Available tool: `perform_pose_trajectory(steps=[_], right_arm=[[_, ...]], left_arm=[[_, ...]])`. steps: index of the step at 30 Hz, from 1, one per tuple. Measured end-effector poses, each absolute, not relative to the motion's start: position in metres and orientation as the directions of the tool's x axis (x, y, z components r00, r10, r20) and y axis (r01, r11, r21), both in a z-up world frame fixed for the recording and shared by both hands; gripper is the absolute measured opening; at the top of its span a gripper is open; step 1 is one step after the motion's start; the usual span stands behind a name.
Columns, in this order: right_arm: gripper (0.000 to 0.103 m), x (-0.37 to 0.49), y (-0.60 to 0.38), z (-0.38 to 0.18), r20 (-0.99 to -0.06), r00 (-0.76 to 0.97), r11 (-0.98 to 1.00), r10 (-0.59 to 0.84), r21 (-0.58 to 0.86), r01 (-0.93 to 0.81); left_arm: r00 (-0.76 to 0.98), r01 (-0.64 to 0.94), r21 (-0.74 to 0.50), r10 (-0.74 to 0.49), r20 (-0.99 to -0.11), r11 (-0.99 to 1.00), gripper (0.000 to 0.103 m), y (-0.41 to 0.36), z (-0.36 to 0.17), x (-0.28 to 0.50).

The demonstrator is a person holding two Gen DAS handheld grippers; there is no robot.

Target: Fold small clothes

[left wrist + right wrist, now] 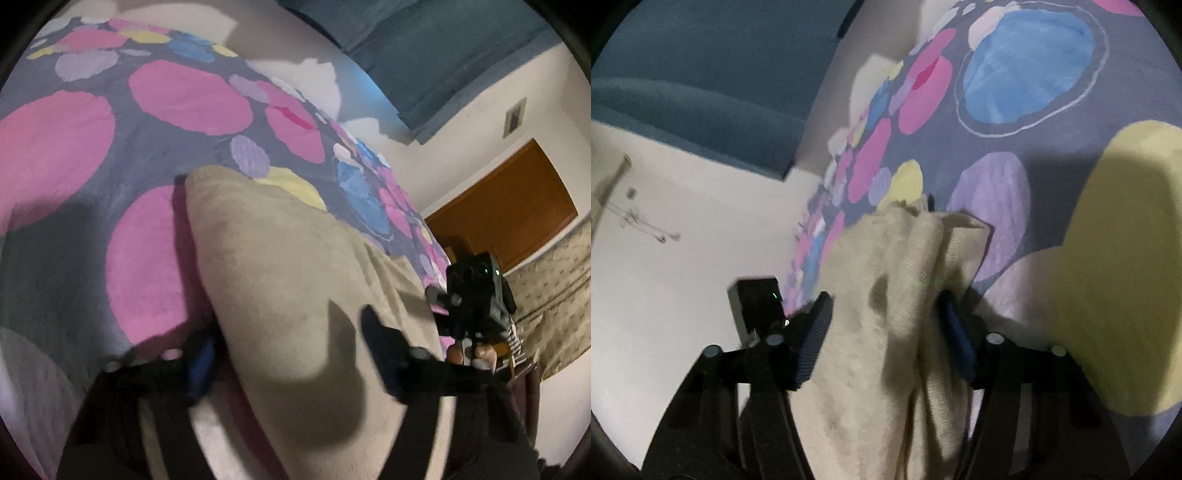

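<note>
A small beige garment (280,266) is held up over a bed with a grey cover of pink, blue and yellow spots (177,96). My left gripper (291,354) has its fingers on either side of the cloth's edge and grips it. In the right wrist view the same beige garment (897,295) is bunched between the blue pads (812,339) of my right gripper (886,332), which is shut on it. The right gripper's body (476,295) shows at the right of the left wrist view, past the cloth.
The spotted bed cover (1015,155) fills the background. A white wall (683,240), a teal curtain (443,55), a brown wooden door (509,206) and a patterned beige cloth (554,295) lie beyond the bed's edge.
</note>
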State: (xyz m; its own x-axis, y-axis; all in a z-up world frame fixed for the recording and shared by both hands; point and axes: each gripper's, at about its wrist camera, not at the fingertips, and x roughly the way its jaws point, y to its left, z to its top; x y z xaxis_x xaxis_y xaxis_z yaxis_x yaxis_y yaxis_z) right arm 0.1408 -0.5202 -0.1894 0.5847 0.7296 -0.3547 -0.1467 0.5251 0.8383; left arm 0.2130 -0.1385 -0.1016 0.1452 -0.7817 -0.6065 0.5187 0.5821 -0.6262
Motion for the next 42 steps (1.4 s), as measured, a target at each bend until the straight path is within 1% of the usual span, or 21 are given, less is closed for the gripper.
perform_pose_trajectory(steps=[1,2,3,4,7,13,16,20,28,30,31,35,38,40,42], right_arm=[[0.042,0.142,-0.518,-0.19,-0.375,0.579,0.543,0.724,0.827,-0.144],[0.029,0.144,-0.516,-0.191,-0.388,0.578,0.553,0.718,0.822,-0.136],[0.022,0.145,-0.516,-0.195,-0.4,0.577,0.559,0.712,0.82,-0.122],[0.018,0.146,-0.516,-0.199,-0.408,0.577,0.562,0.707,0.82,-0.108],[0.016,0.138,-0.515,-0.196,-0.396,0.61,0.578,0.686,0.807,-0.125],[0.014,0.116,-0.499,-0.161,-0.372,0.671,0.646,0.641,0.733,-0.211],[0.014,0.106,-0.489,-0.143,-0.374,0.689,0.684,0.621,0.688,-0.243],[0.014,0.09,-0.474,-0.116,-0.37,0.706,0.724,0.603,0.626,-0.29],[0.013,0.069,-0.443,-0.079,-0.336,0.715,0.73,0.613,0.586,-0.351],[0.012,0.061,-0.434,-0.069,-0.314,0.719,0.725,0.62,0.579,-0.372],[0.01,0.058,-0.431,-0.065,-0.305,0.721,0.723,0.622,0.576,-0.38],[0.008,0.043,-0.419,-0.044,-0.254,0.724,0.707,0.642,0.562,-0.43],[0.008,0.056,-0.412,-0.044,-0.269,0.7,0.692,0.661,0.578,-0.432],[0.008,0.072,-0.408,-0.05,-0.297,0.701,0.709,0.649,0.572,-0.414],[0.007,0.093,-0.408,-0.059,-0.322,0.696,0.714,0.642,0.582,-0.389]], left_arm=[[0.14,0.501,-0.641,-0.785,-0.604,0.582,0.047,-0.138,-0.104,0.216],[0.141,0.489,-0.642,-0.78,-0.609,0.59,0.043,-0.138,-0.107,0.217],[0.146,0.489,-0.639,-0.779,-0.61,0.593,0.039,-0.137,-0.108,0.216],[0.151,0.495,-0.634,-0.778,-0.61,0.594,0.032,-0.138,-0.109,0.215],[0.155,0.493,-0.645,-0.789,-0.595,0.584,0.025,-0.135,-0.106,0.212],[0.233,0.541,-0.603,-0.793,-0.562,0.586,0.019,-0.124,-0.079,0.196],[0.262,0.566,-0.59,-0.804,-0.533,0.576,0.018,-0.116,-0.061,0.185],[0.31,0.606,-0.542,-0.801,-0.512,0.581,0.018,-0.103,-0.036,0.165],[0.369,0.61,-0.54,-0.811,-0.454,0.58,0.018,-0.062,-0.004,0.143],[0.379,0.613,-0.54,-0.814,-0.439,0.577,0.018,-0.054,0.003,0.14],[0.392,0.617,-0.533,-0.814,-0.43,0.579,0.018,-0.046,0.009,0.136],[0.419,0.632,-0.523,-0.819,-0.392,0.573,0.018,-0.024,0.028,0.125],[0.434,0.63,-0.494,-0.799,-0.415,0.599,0.018,-0.025,0.033,0.135],[0.433,0.625,-0.481,-0.786,-0.441,0.615,0.018,-0.027,0.025,0.151],[0.405,0.608,-0.497,-0.78,-0.477,0.62,0.018,-0.032,0.009,0.176]])
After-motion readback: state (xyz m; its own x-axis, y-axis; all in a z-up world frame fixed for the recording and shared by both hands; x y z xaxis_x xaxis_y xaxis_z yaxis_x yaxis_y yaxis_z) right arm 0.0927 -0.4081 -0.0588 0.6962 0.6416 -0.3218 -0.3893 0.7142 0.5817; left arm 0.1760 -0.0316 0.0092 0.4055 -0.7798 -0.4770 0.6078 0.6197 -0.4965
